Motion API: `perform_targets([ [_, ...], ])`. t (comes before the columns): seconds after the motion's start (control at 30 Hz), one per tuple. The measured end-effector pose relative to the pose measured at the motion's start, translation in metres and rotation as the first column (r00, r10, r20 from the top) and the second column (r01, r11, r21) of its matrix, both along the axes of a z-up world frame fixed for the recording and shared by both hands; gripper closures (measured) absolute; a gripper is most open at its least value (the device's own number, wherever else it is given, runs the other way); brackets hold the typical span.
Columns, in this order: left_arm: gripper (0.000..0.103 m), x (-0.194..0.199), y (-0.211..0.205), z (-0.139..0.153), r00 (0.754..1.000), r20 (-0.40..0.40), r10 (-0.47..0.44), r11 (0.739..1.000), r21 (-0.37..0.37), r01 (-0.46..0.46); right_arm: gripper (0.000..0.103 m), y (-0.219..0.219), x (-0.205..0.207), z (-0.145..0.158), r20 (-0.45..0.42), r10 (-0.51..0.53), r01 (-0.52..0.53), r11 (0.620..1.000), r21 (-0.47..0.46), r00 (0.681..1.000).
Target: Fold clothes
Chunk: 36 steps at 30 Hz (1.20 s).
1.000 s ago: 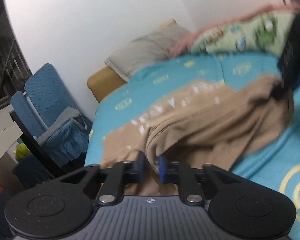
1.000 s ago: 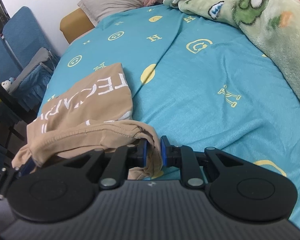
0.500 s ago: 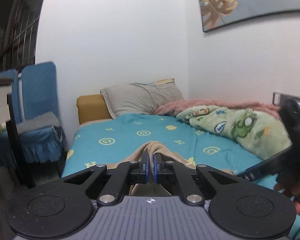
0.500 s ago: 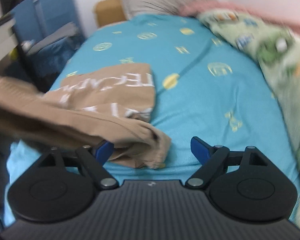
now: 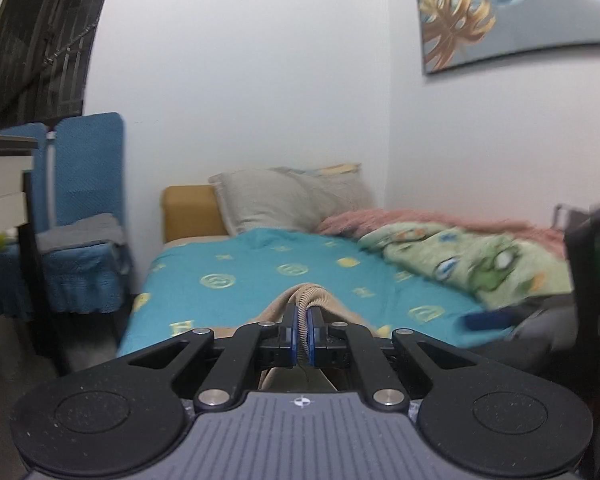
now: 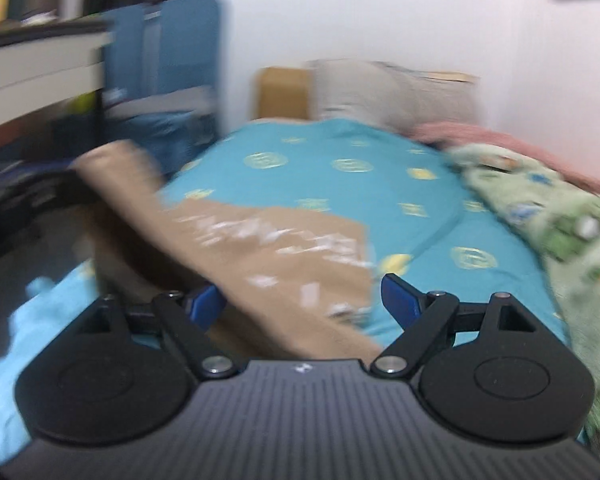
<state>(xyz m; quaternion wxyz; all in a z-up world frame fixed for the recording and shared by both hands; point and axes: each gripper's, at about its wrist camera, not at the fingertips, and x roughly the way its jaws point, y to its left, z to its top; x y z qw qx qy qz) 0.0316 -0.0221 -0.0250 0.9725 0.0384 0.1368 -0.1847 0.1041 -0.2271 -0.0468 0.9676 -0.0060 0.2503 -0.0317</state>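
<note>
A tan shirt with white lettering lies partly on the teal bedsheet, one end lifted up to the left. My left gripper is shut on a ribbed edge of the tan shirt and holds it raised above the bed. My right gripper is open, with its blue fingertips on either side of the shirt and not gripping it. The right gripper shows as a dark blurred shape at the right edge of the left wrist view.
A green cartoon blanket and a pink blanket lie on the bed's right side. A grey pillow is at the head. A blue chair and a white desk stand left of the bed.
My right gripper has opened and let go of the shirt. My left gripper has lifted its edge of the shirt up off the bed, and both views have tilted up toward the wall.
</note>
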Motion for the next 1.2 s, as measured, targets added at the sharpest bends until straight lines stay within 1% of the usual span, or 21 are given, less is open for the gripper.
perform_targets([
  [0.07,0.099,-0.002,-0.005,-0.003,1.000,0.008,0.019,0.999,0.026,-0.019,0.018,-0.030,0.005,-0.001,-0.033,-0.119,0.122,0.985,0.121,0.992],
  [0.13,0.099,-0.002,-0.005,-0.002,0.999,0.011,0.038,0.999,0.001,-0.038,0.018,-0.062,0.007,-0.006,-0.096,-0.213,0.231,0.941,0.246,0.972],
  [0.2,0.099,-0.002,0.001,0.003,0.999,0.023,0.047,0.998,-0.046,-0.046,0.017,-0.082,0.006,-0.014,-0.170,-0.286,0.326,0.897,0.299,0.943],
  [0.27,0.099,-0.003,0.007,0.006,0.998,0.034,0.054,0.995,-0.087,-0.051,0.017,-0.090,0.005,-0.022,-0.231,-0.307,0.370,0.873,0.318,0.923],
  [0.3,0.099,-0.003,0.011,0.007,0.997,0.039,0.060,0.993,-0.104,-0.056,0.017,-0.089,0.006,-0.025,-0.254,-0.300,0.373,0.870,0.323,0.920],
  [0.37,0.099,-0.004,0.017,0.010,0.996,0.038,0.076,0.988,-0.137,-0.070,0.017,-0.082,0.005,-0.024,-0.270,-0.289,0.365,0.881,0.300,0.919],
  [0.4,0.099,-0.002,0.022,0.014,0.996,0.034,0.084,0.985,-0.153,-0.078,0.017,-0.077,0.000,-0.018,-0.238,-0.299,0.358,0.894,0.269,0.924],
  [0.43,0.099,-0.001,0.026,0.017,0.995,0.029,0.092,0.983,-0.165,-0.086,0.017,-0.071,-0.005,-0.011,-0.198,-0.310,0.352,0.906,0.234,0.930],
  [0.5,0.099,-0.003,0.033,0.018,0.995,0.023,0.097,0.979,-0.182,-0.092,0.017,-0.059,-0.020,0.004,-0.068,-0.338,0.344,0.929,0.137,0.939],
  [0.6,0.099,-0.005,0.038,0.020,0.995,0.027,0.096,0.977,-0.196,-0.089,0.017,-0.037,-0.025,0.009,0.046,-0.333,0.334,0.942,-0.018,0.942],
  [0.63,0.099,-0.006,0.039,0.021,0.995,0.030,0.099,0.977,-0.194,-0.091,0.017,-0.036,-0.021,0.005,0.023,-0.316,0.316,0.949,-0.018,0.949],
  [0.7,0.099,-0.006,0.042,0.021,0.994,0.024,0.102,0.975,-0.200,-0.095,0.017,-0.036,-0.010,-0.008,-0.053,-0.273,0.274,0.962,0.010,0.961],
  [0.73,0.099,-0.006,0.043,0.020,0.994,0.019,0.104,0.974,-0.204,-0.097,0.017,-0.039,-0.003,-0.017,-0.103,-0.248,0.255,0.965,0.055,0.963],
  [0.77,0.099,-0.007,0.044,0.019,0.994,0.016,0.105,0.974,-0.203,-0.100,0.018,-0.042,0.005,-0.026,-0.154,-0.220,0.238,0.965,0.107,0.963],
  [0.8,0.099,-0.007,0.044,0.019,0.994,0.014,0.106,0.975,-0.199,-0.102,0.018,-0.043,0.012,-0.034,-0.197,-0.195,0.224,0.965,0.138,0.961],
  [0.87,0.099,-0.007,0.045,0.018,0.994,0.007,0.107,0.976,-0.190,-0.104,0.018,-0.038,0.022,-0.047,-0.257,-0.136,0.179,0.972,0.153,0.957],
  [0.97,0.098,-0.004,0.044,0.013,0.993,-0.035,0.115,0.979,-0.165,-0.119,0.018,-0.028,0.021,-0.048,-0.257,-0.158,0.192,0.975,0.112,0.953],
  [1.03,0.094,-0.002,0.043,0.007,0.988,-0.072,0.139,0.980,-0.130,-0.147,0.018,-0.032,0.017,-0.040,-0.209,-0.208,0.232,0.968,0.098,0.956],
  [1.13,0.077,0.002,0.045,-0.004,0.975,-0.133,0.180,0.978,-0.078,-0.192,0.018,-0.050,0.012,-0.032,-0.150,-0.266,0.288,0.947,0.145,0.952],
  [1.17,0.067,0.005,0.045,-0.009,0.970,-0.159,0.184,0.978,-0.064,-0.196,0.018,-0.054,0.011,-0.031,-0.147,-0.282,0.304,0.939,0.159,0.948],
  [1.2,0.061,0.007,0.046,-0.013,0.965,-0.182,0.187,0.979,-0.049,-0.199,0.018,-0.058,0.010,-0.031,-0.146,-0.296,0.319,0.932,0.171,0.944],
])
